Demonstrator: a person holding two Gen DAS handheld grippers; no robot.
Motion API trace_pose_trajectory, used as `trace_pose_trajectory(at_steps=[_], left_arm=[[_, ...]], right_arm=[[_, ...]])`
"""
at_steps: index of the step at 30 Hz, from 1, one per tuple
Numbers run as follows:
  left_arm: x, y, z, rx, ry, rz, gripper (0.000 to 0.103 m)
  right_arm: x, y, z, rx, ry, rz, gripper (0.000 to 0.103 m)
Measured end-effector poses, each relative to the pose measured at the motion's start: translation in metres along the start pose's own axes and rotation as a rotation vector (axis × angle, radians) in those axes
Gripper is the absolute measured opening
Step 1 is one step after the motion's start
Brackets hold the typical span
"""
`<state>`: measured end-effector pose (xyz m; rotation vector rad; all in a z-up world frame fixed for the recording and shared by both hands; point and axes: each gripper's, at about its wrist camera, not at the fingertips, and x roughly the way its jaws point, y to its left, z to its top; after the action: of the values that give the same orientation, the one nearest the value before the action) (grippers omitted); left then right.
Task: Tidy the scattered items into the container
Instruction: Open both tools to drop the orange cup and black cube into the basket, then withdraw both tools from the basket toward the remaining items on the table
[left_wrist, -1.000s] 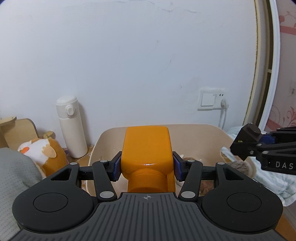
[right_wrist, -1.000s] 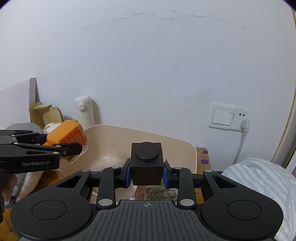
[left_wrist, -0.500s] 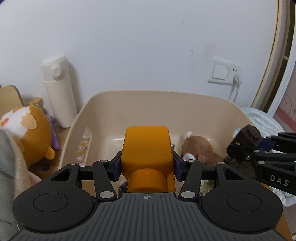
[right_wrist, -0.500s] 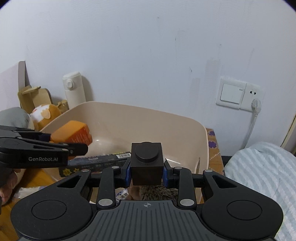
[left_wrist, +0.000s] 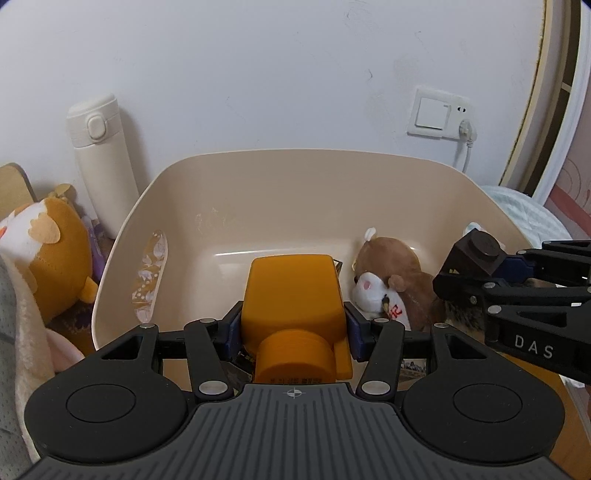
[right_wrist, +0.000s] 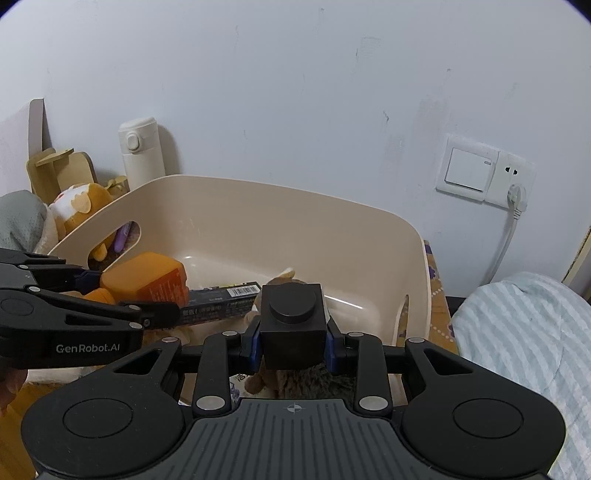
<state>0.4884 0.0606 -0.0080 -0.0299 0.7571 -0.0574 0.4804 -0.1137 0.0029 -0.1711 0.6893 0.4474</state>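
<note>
L gripper (left_wrist: 293, 325) clamps orange bottle (left_wrist: 293, 295) over beige tub (left_wrist: 295, 162). R gripper (right_wrist: 293, 341) jaws opening w/ dark block (right_wrist: 293, 325) btwn pads, over tub's right end. Tub holds brown plush (left_wrist: 399, 280), black box (right_wrist: 221, 301). White wall behind; thermos (left_wrist: 98, 162) beside the tub's left wall.

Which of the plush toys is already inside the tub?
The brown plush with the white face, lying against the right inner wall of the beige tub. The orange-and-white plush sits outside, beyond the tub's left wall, near the white flask.
</note>
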Motion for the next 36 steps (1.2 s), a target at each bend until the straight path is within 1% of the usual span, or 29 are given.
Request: trace_pose_trajectory(at_steps=[1, 3, 7, 8, 9, 10, 12, 14, 17, 21, 24, 28, 36], left_arm=[[0.0, 0.001, 0.0, 0.0, -0.002, 0.0, 0.054], [-0.003, 0.0, 0.0, 0.011, -0.015, 0.007, 0.056], [-0.014, 0.0, 0.001, 0.023, -0.052, 0.008, 0.069], [-0.018, 0.0, 0.002, 0.02, -0.07, 0.015, 0.072], [-0.022, 0.0, 0.002, 0.018, -0.083, 0.012, 0.074], [-0.026, 0.001, 0.002, 0.014, -0.094, 0.009, 0.077], [-0.036, 0.002, 0.002, 0.008, -0.11, 0.001, 0.079], [-0.044, 0.002, 0.002, 0.008, -0.117, -0.008, 0.08], [-0.057, 0.003, 0.002, 0.018, -0.123, -0.005, 0.081], [-0.074, 0.003, -0.003, 0.018, -0.136, 0.002, 0.081], [-0.089, 0.001, -0.007, 0.012, -0.16, 0.015, 0.081], [-0.107, -0.001, -0.015, 0.01, -0.172, 0.012, 0.081], [-0.14, -0.006, -0.045, 0.015, -0.201, 0.006, 0.081]], right_arm=[[0.0, 0.0, -0.001, 0.0, 0.002, 0.0, 0.04], [-0.001, 0.0, -0.002, 0.002, -0.001, 0.004, 0.044], [-0.008, -0.002, -0.004, 0.004, -0.016, 0.0, 0.053], [-0.011, -0.003, -0.005, 0.008, -0.024, -0.001, 0.057], [-0.015, -0.003, -0.005, 0.013, -0.035, -0.002, 0.061], [-0.019, -0.004, -0.004, 0.017, -0.047, -0.003, 0.063], [-0.027, -0.005, -0.005, 0.026, -0.074, -0.009, 0.073], [-0.038, -0.007, -0.006, 0.035, -0.101, -0.012, 0.077], [-0.053, -0.009, -0.008, 0.046, -0.131, -0.009, 0.079], [-0.074, -0.009, -0.013, 0.06, -0.173, -0.006, 0.085], [-0.089, -0.006, -0.016, 0.056, -0.196, -0.003, 0.086], [-0.11, -0.002, -0.02, 0.056, -0.223, 0.009, 0.087], [-0.144, 0.009, -0.04, 0.024, -0.26, 0.029, 0.09]])
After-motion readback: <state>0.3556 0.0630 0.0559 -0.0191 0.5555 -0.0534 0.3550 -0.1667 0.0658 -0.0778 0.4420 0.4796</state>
